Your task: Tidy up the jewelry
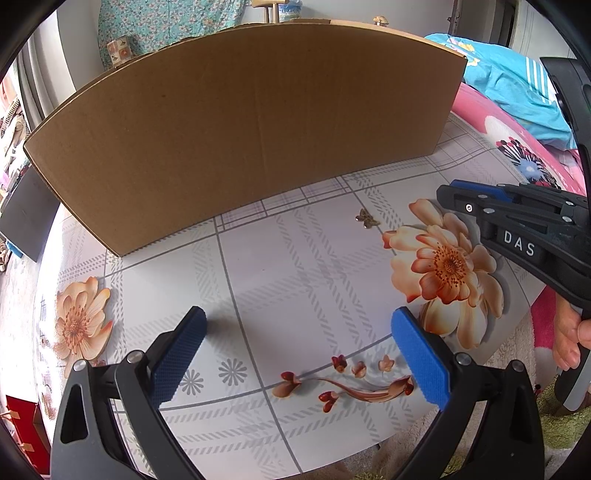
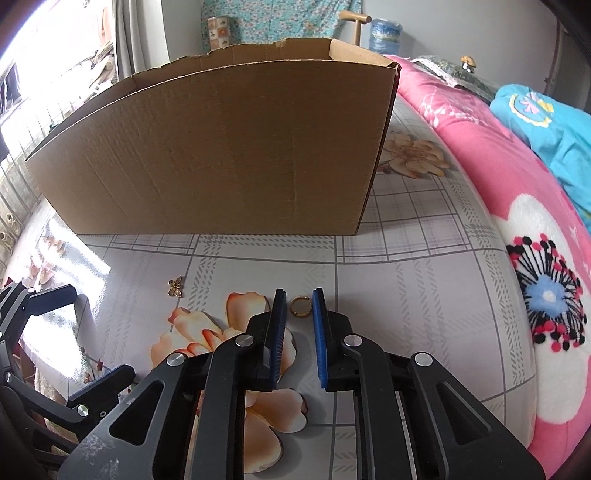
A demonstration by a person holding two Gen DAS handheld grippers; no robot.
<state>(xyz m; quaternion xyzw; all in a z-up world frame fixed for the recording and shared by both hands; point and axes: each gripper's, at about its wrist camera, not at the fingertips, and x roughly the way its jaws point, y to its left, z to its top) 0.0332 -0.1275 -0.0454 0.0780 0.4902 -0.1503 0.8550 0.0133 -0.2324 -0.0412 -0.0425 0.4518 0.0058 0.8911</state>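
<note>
Your right gripper (image 2: 299, 295) points down at the table (image 2: 424, 295) in front of the box (image 2: 221, 155). The ring (image 2: 300, 306) lies flat on the table between its blue pads (image 2: 280, 325), which stand narrowly apart, a sliver of gap on each side, not pressing it. The butterfly charm (image 2: 175, 287) lies left of the ring, nearer the box. Your left gripper (image 1: 299, 332) hovers with jaws wide apart, empty.

pink floral blanket (image 2: 480, 155) | blue garment (image 2: 546, 122) | water jug (image 2: 386, 35)
</note>
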